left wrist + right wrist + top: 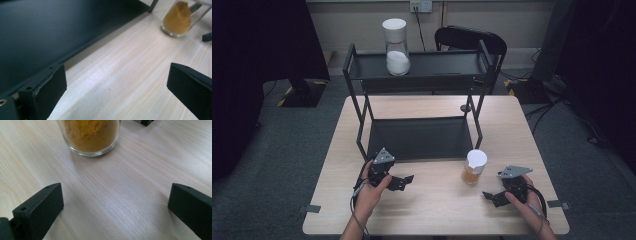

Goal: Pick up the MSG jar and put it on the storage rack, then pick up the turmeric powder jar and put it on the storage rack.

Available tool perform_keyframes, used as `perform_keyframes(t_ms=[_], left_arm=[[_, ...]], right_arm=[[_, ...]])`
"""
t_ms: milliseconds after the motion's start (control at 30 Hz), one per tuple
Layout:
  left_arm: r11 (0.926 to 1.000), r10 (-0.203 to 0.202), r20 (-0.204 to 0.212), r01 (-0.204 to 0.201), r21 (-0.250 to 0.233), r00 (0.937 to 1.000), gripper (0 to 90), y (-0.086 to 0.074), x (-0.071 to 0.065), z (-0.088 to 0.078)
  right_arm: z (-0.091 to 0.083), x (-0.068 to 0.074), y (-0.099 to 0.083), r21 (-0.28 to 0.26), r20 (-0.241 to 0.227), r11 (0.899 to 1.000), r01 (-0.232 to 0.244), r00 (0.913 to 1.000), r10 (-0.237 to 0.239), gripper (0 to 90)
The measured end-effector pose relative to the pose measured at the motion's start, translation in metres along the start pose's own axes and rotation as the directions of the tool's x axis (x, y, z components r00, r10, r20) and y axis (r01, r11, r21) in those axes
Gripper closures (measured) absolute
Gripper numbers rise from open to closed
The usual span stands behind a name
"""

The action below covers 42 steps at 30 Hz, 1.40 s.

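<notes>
High view: my left gripper (pixel 406 180) and right gripper (pixel 490 196), both spread and empty, flank the white-lidded glass jar of orange powder (pixel 474 167) on the pale wooden table (pixel 432 210), before the black metal two-tier shelf (pixel 419 137).

Left gripper view: jar (pixel 178 18) far off.

Right gripper view: jar (pixel 91 136) dead ahead, lid cropped (a high pinch could tip it).

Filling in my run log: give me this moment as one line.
left gripper: open, empty | right gripper: open, empty, facing orange-powder jar | jar standing on table | white-powder jar on rack top shelf
</notes>
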State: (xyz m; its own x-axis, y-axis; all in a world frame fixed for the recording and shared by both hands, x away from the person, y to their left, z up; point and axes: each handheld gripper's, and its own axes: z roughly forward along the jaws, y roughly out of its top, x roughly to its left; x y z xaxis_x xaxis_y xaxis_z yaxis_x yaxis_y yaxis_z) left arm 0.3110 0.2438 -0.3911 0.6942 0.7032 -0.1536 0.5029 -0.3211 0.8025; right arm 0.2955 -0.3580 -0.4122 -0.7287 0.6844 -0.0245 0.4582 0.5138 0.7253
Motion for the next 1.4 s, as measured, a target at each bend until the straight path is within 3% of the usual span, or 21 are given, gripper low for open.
perform_keyframes(t_ms=[367, 467, 600, 767, 1400], left_arm=[[0.9962, 0.042, -0.043, -0.038, 0.078, 0.9982, 2.6, -0.014, -0.009, 0.008], [0.9908, 0.074, -0.081, -0.064, 0.12, 0.994, 2.7, -0.013, -0.017, 0.011], [0.9813, 0.116, -0.102, -0.098, 0.165, 0.988, 2.8, -0.015, -0.024, 0.017], [0.9859, 0.115, -0.116, -0.099, 0.135, 0.9866, 0.1, -0.023, -0.027, 0.018], [0.9859, 0.116, -0.108, -0.101, 0.134, 0.9874, 0.1, -0.023, -0.025, 0.017]], right_arm=[[0.0, 0.0, 0.0, 0.0, 0.0, 1.0, 0.0, 1.0, 0.0, 0.0], [0.0, 0.0, 0.0, 0.0, 0.0, 1.0, 0.0, 1.0, 0.0, 0.0], [0.0, 0.0, 0.0, 0.0, 0.0, 1.0, 0.0, 1.0, 0.0, 0.0], [0.0, 0.0, 0.0, 0.0, 0.0, 1.0, 0.0, 1.0, 0.0, 0.0], [0.0, -0.001, 0.002, 0.005, -0.004, 1.0, 0.004, 1.0, -0.004, 0.0]])
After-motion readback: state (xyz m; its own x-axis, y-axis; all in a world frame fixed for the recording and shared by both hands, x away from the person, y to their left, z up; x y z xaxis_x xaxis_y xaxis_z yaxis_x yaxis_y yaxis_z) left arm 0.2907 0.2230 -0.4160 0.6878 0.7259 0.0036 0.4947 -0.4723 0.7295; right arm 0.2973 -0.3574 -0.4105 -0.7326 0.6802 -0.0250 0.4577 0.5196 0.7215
